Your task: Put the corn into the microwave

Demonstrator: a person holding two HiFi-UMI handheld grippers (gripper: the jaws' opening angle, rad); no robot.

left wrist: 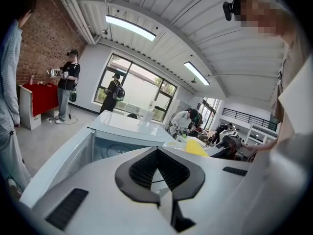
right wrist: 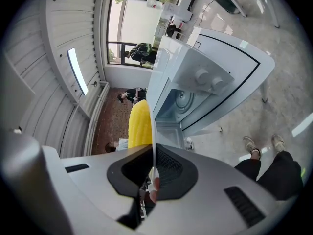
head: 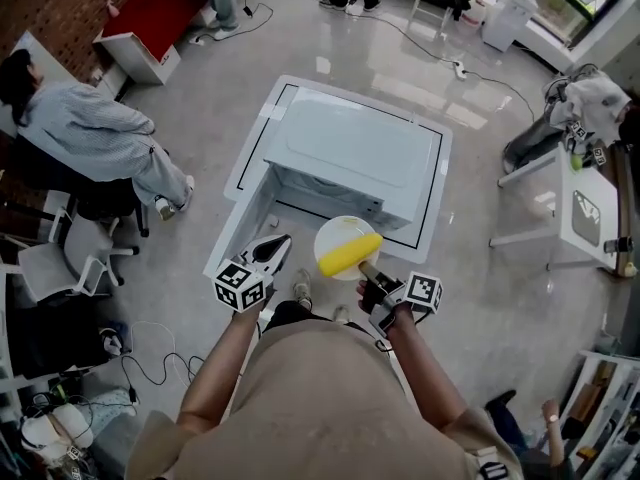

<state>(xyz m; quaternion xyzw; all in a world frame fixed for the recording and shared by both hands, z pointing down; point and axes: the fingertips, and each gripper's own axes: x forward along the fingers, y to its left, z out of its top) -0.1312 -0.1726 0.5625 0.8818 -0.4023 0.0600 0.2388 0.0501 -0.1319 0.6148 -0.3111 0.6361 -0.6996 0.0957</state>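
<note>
A yellow corn cob (head: 350, 255) lies on a white plate (head: 334, 232) in front of the white microwave (head: 350, 153). The microwave's door (head: 247, 226) hangs open to the left. My right gripper (head: 368, 271) is shut on the plate's near rim. In the right gripper view the rim (right wrist: 153, 131) runs as a thin white line between the jaws, with the corn (right wrist: 139, 124) beside it and the open cavity (right wrist: 182, 101) beyond. My left gripper (head: 275, 250) sits left of the plate by the door, jaws together and holding nothing. The left gripper view shows the cavity (left wrist: 110, 148) ahead and the corn (left wrist: 195, 147) to the right.
The microwave stands on a white table (head: 437, 203) with a black outline. A seated person (head: 95, 133) and office chairs are at the left. A white side table (head: 585, 213) stands at the right. Cables (head: 150, 363) lie on the floor. My own feet (head: 301, 288) are below the plate.
</note>
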